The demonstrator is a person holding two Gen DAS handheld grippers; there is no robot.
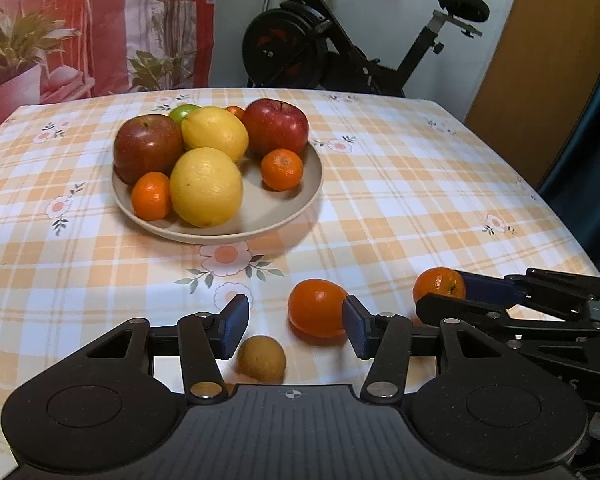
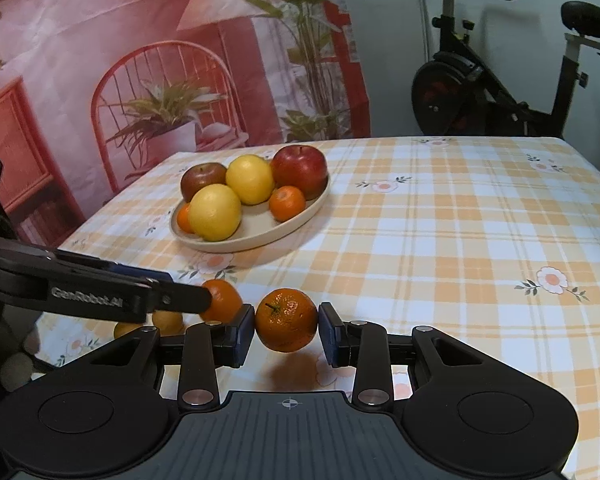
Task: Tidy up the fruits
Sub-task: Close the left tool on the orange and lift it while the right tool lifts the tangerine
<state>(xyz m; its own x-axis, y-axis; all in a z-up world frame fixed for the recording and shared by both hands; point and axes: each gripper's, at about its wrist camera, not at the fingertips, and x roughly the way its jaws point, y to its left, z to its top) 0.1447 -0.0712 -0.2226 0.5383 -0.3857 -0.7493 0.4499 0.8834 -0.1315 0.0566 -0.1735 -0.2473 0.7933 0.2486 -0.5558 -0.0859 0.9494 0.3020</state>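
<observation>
Step in hand: pickup of loose fruit for the plate, which sits mid-tabletop w/ apples, lemons & mandarins on it. Right claw is shut on a mandarin, pads pressing both sides; the shadow below suggests it's just off the cloth. Left claw is part open, holding nothing: a second mandarin lies just beyond its right pad, and a small brown fruit sits on the cloth betw. the fingers, nearer the left pad. Can't tell which one it's after. Next move, as I judge: right carries its mandarin over to the plate's bare front-right patch & lets go low so it won't roll. Left needs to centre on one fruit before closing.
</observation>
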